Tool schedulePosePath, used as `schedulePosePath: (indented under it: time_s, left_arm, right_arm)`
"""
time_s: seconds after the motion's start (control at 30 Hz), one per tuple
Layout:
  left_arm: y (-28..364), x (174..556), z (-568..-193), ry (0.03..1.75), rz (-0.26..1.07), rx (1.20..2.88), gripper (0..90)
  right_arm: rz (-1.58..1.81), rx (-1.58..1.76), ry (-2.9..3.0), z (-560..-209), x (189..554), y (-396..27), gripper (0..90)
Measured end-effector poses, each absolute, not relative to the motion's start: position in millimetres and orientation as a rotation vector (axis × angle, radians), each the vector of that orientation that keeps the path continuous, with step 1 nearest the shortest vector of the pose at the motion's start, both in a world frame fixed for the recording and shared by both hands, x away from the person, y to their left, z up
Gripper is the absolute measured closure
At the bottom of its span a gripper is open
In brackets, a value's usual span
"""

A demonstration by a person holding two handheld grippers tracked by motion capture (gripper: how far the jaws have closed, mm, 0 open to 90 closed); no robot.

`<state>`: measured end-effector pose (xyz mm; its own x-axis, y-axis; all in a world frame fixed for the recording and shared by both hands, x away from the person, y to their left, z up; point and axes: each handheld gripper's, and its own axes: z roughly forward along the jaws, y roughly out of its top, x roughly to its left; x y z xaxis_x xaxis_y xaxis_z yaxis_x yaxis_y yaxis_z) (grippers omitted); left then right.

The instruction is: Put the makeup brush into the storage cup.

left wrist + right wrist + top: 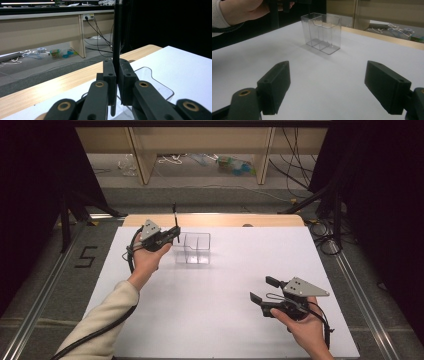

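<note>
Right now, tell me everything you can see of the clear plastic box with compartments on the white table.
The clear plastic box stands upright on the white table, toward its far side. It looks like thin see-through acrylic, with inner walls dividing it into compartments and an open top. All compartments appear empty. The left gripper, shut on a thin black stick, hovers just beside it; the open right gripper stays well away.
</note>
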<state>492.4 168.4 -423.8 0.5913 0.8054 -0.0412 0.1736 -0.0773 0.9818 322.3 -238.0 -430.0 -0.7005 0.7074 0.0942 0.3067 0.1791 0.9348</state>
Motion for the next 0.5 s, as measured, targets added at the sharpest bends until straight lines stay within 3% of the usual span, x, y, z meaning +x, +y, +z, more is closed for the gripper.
schedulePosePath:
  time_s: [0.5]
  left_arm:
    - [168.7, 494.5, -428.0, 0.847, 0.636, 1.596, 85.1]
  right_arm:
    - [1.527, 0.95, 2.101, -430.6, 322.8, -238.0, 21.8]
